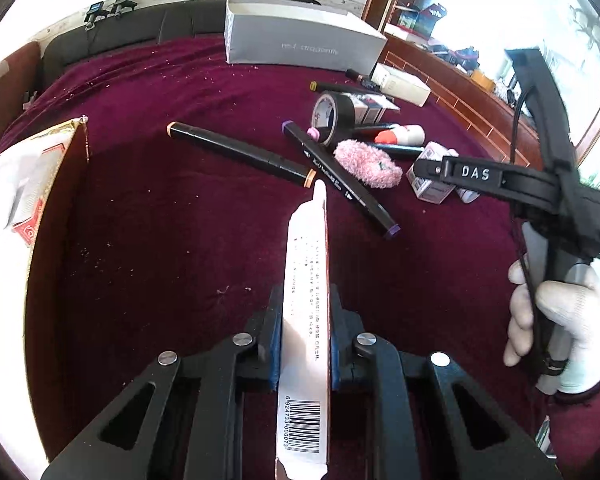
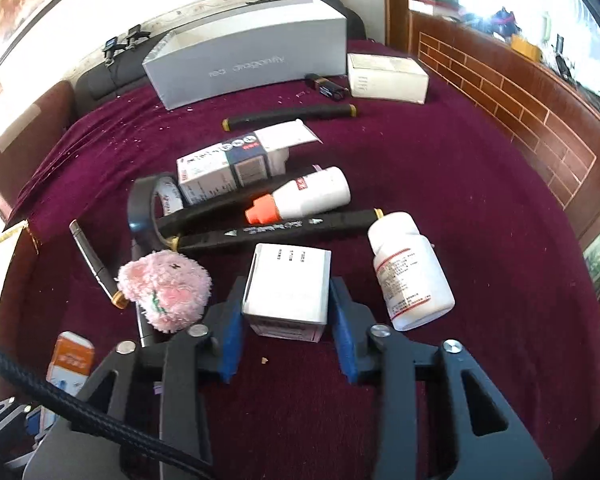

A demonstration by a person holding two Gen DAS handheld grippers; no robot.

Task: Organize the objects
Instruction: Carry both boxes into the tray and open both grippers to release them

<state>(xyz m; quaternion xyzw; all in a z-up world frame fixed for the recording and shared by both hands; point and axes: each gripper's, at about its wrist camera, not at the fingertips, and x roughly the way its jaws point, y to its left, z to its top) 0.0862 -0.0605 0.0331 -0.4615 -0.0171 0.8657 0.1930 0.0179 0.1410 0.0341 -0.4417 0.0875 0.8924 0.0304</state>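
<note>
In the left wrist view, we find bare maroon cloth point(image 1: 148, 248) across the centre and lower left. Two markers point(image 1: 240, 154) and a tape roll point(image 1: 334, 116) crowd the upper right. An open carton point(image 1: 56, 184) blocks the left edge, apparently partly filled.

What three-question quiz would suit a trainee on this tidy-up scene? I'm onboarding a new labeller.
1. True or false: the left gripper has its jaws clamped on a thin barcoded carton.
2. What sits between the jaws of the right gripper? A) pink plush B) small white box C) tape roll
3. Fill in: the white squeeze bottle has an ___ cap.

Key: 1 true; 2 B; 3 orange.
</note>
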